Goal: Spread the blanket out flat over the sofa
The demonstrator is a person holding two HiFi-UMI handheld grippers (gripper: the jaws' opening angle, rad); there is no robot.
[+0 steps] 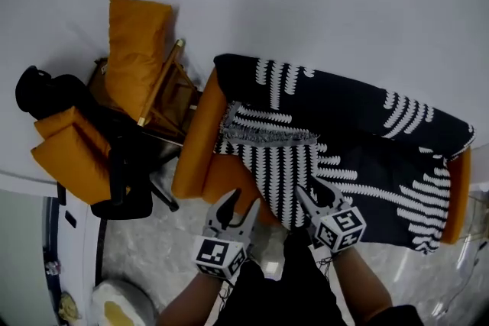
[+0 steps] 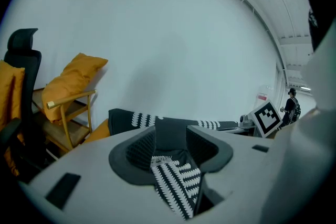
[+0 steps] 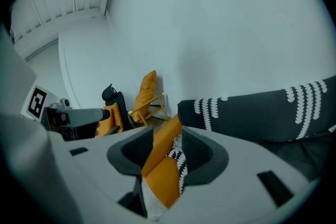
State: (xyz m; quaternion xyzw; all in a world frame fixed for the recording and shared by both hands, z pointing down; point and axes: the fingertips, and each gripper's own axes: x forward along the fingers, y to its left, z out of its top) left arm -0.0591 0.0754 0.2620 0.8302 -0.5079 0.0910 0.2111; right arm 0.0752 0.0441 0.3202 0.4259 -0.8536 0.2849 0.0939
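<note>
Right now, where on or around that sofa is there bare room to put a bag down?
On the sofa, the orange seat strip between its left armrest and the edge of the blanket is bare. So is the floor between the office chair and the left gripper. Left of the sofa it is crowded: wooden chair and office chair packed together.

The floor (image 1: 153, 248) in front of the sofa (image 1: 200, 156) gives free passage to its seat. On the left, a wooden chair (image 1: 170, 99) and an office chair (image 1: 126, 179) crowd the sofa's arm. The wall (image 1: 321, 4) blocks the rear.
</note>
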